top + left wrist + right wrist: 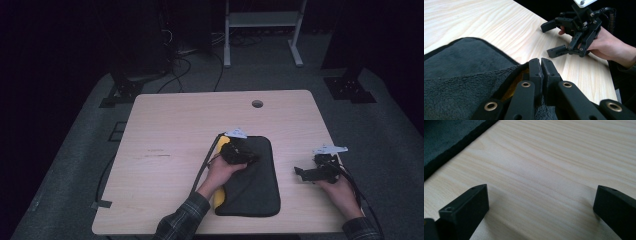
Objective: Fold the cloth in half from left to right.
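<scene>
A dark fleece cloth (255,190) with a yellow underside (218,196) lies on the wooden table (175,125), right of the middle. My left gripper (251,159) rests on the cloth's upper part. In the left gripper view its jaws (540,60) stand pressed together, with a raised fold of the cloth (461,65) pinched between them and yellow lining (510,93) showing beside them. My right gripper (301,173) sits low on the bare table to the right of the cloth, open and holding nothing (541,202). It also appears open in the left gripper view (551,38).
A round cable hole (257,104) sits near the table's far edge. The cloth's dark edge (444,135) lies off to the left of the right gripper. Cables trail from both grippers toward the near edge. A white frame (262,20) stands on the floor beyond.
</scene>
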A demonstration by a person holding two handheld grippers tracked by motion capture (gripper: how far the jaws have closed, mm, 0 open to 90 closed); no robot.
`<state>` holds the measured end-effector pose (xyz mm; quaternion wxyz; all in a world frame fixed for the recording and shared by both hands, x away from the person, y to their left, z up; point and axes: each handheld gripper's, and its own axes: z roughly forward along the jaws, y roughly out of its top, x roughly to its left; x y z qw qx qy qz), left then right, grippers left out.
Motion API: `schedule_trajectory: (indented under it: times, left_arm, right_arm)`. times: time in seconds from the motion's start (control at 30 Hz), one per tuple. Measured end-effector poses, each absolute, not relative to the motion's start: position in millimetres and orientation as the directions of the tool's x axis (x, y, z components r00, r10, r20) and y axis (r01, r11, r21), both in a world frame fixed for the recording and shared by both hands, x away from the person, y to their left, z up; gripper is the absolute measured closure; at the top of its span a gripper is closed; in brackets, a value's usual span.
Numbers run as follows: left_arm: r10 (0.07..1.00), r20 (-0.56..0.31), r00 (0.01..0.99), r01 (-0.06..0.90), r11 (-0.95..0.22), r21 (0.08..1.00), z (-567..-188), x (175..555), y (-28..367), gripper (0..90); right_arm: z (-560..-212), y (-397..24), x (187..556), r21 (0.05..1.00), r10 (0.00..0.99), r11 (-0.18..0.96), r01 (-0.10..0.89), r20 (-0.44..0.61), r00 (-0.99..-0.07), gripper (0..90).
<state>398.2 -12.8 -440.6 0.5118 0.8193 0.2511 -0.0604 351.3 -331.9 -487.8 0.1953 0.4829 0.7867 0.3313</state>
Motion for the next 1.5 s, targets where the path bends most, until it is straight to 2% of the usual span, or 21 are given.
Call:
schedule_trajectory:
  times: [0.27, 0.57, 0.73, 1.0, 1.17, 1.5]
  left_arm:
    - [0.334, -0.370, 0.867, 0.483, -0.384, 0.787, -448, 403, -39, 87.0]
    - [0.387, -0.306, 0.870, 0.478, -0.506, 0.718, -470, 405, -66, 85.7]
    - [0.399, -0.286, 0.871, 0.470, -0.509, 0.721, -471, 403, -70, 75.9]
    - [0.443, -0.232, 0.866, 0.439, -0.451, 0.777, -444, 403, -37, 49.7]
    - [0.499, -0.204, 0.842, 0.447, -0.436, 0.781, -438, 404, -2, 39.9]
    - [0.618, -0.131, 0.775, 0.485, -0.449, 0.751, -447, 399, 64, 37.9]
  right_arm:
    - [-488, -332, 351, 0.710, 0.888, 0.316, 0.630, 0.013, -0.460, 0.0]
    - [-488, -332, 351, 0.710, 0.886, 0.319, 0.628, 0.012, -0.464, 0.0]
    - [-488, -332, 351, 0.710, 0.884, 0.323, 0.626, 0.010, -0.468, 0.0]
    - [-488, -332, 351, 0.709, 0.883, 0.325, 0.626, 0.010, -0.470, 0.0]
    - [-488, -331, 351, 0.709, 0.883, 0.323, 0.626, 0.011, -0.468, 0.0]
    - [-488, -331, 351, 0.709, 0.883, 0.324, 0.626, 0.010, -0.469, 0.0]
